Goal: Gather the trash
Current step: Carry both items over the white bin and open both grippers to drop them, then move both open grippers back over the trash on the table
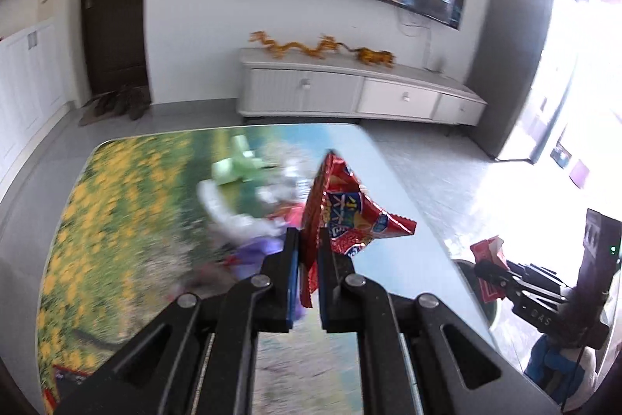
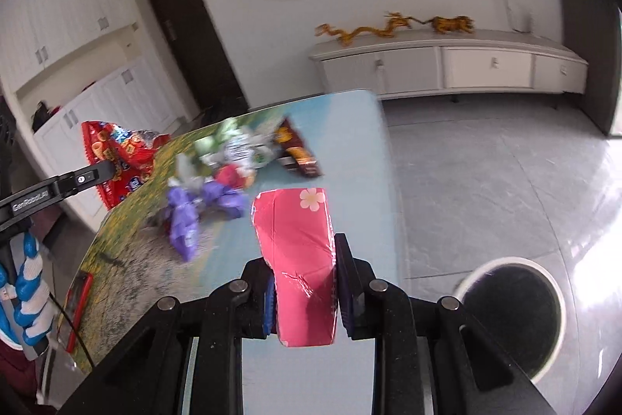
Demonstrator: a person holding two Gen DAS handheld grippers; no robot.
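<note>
My left gripper (image 1: 308, 240) is shut on a red snack wrapper (image 1: 350, 216) and holds it above the table; it also shows at the left of the right wrist view (image 2: 116, 158). My right gripper (image 2: 301, 259) is shut on a pink carton with a flower print (image 2: 297, 251), held over the table's right edge. It shows in the left wrist view (image 1: 490, 269) too. A heap of trash lies on the table: purple wrappers (image 2: 186, 212), green and white wrappers (image 2: 233, 146), a brown packet (image 2: 297, 150). A white-rimmed bin (image 2: 509, 314) stands on the floor at lower right.
The table (image 2: 350, 127) has a flower-field print and a pale blue right part. A red flat object (image 2: 77, 306) lies at its left edge. A white TV cabinet (image 2: 447, 65) stands by the far wall under a screen. The grey tiled floor (image 2: 486, 181) lies between them.
</note>
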